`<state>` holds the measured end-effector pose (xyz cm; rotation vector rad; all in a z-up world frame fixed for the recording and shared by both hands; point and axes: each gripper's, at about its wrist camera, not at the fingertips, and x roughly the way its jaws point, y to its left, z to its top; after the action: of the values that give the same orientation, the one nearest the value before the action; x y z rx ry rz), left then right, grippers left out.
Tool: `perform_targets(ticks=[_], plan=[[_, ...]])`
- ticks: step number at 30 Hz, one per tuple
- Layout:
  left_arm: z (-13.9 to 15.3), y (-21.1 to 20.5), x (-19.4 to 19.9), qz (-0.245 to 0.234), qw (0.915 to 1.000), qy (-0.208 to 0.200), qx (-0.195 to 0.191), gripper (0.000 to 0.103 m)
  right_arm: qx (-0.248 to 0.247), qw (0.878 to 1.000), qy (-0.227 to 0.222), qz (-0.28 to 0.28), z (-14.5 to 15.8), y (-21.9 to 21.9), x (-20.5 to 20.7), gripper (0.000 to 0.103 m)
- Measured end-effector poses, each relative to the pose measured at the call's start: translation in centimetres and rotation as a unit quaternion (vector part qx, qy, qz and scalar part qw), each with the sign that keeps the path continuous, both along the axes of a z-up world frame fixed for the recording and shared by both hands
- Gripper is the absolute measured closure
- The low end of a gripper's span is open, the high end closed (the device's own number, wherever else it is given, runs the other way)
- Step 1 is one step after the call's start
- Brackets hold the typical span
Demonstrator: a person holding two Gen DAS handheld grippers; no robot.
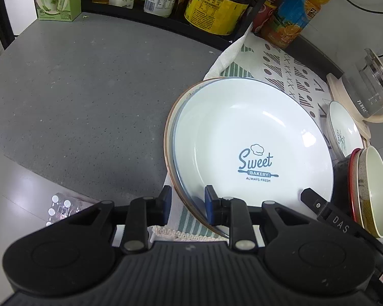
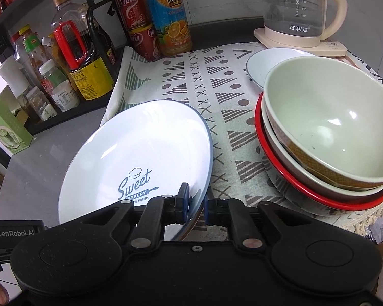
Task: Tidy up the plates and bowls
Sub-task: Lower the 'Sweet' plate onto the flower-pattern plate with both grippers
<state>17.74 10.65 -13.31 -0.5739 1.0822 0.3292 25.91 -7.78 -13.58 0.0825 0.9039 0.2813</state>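
Right gripper (image 2: 196,204): we're pinching the Sweet Bakery plate (image 2: 140,153) rim tight, tilting it to stack.
Left gripper (image 1: 187,205): we're straddling the rim loosely, steadying, not gripping.

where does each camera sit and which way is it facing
Left wrist: sits on the left gripper, looks down over its fingers at the plate rim and grey counter; the right gripper's tip shows.
Right wrist: sits on the right gripper, shut on the plate rim, facing the stacked bowls and kettle.
Both share the plate, bowls, patterned cloth.
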Motion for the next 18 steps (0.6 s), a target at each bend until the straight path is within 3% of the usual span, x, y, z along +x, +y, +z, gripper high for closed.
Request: perform_targets(ticks=[18], plan=[[-0.6, 1.4, 0.3, 0.015, 0.9999, -0.006, -0.002, 0.079, -0.017, 1.0, 0.026, 0.005, -1.9, 0.9, 0.3, 0.085]])
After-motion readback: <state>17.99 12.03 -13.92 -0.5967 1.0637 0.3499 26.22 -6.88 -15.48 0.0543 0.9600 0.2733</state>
